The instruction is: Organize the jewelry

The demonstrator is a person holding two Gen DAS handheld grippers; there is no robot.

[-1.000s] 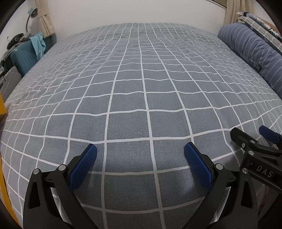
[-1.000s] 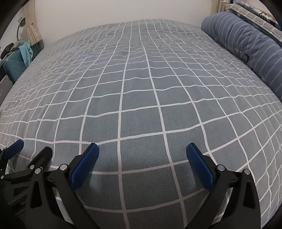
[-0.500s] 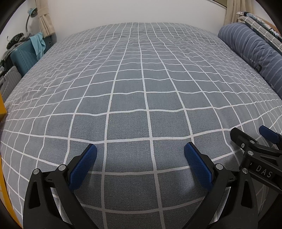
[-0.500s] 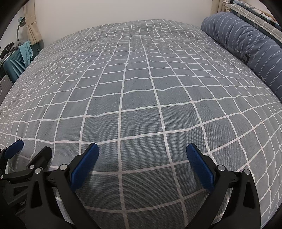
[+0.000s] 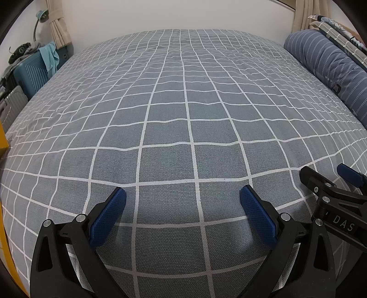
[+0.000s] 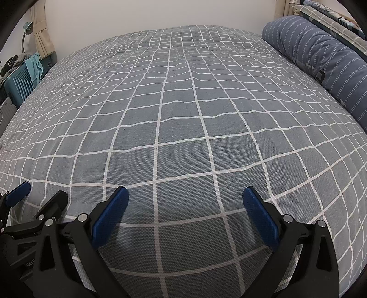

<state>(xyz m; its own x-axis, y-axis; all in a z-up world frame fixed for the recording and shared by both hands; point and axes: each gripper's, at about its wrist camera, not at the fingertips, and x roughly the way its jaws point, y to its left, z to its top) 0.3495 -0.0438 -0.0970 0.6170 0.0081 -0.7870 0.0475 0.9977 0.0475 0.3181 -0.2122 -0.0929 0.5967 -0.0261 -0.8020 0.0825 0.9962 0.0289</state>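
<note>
Left wrist view runs, from the left, past a yellow edge [image 5: 2, 137] at the frame's border, a grey ribbed case [image 5: 10, 104] and a teal suitcase [image 5: 29, 75] with a light blue cloth [image 5: 49, 57] draped over it, all standing off the bed's far left corner below a tied beige curtain [image 5: 58, 25] and a small lamp [image 5: 41, 17]. The bed cover [image 5: 183, 96], grey with a white grid, fills the middle and lies bare; no jewelry shows in either view, so its place cannot be told. Over the cover's near edge hangs the left gripper [image 5: 183, 207], its blue-padded fingers [image 5: 107, 217] spread wide with nothing between them. Just right of it the right gripper [image 5: 328, 176] enters from the frame's right side, and white letters "DAS" can be read on its black body. Along the bed's right edge lies a blue striped bolster pillow [image 5: 325, 59] with checked pillows [image 5: 332, 25] stacked behind it. Right wrist view shows the left gripper [image 6: 37, 194] at the lower left, bearing the partly cut-off letters "Gen", then the right gripper [image 6: 185, 207] over the near edge, its fingers [image 6: 261, 217] likewise held wide apart and empty, and the bolster pillow [image 6: 321, 55] at the right edge.
</note>
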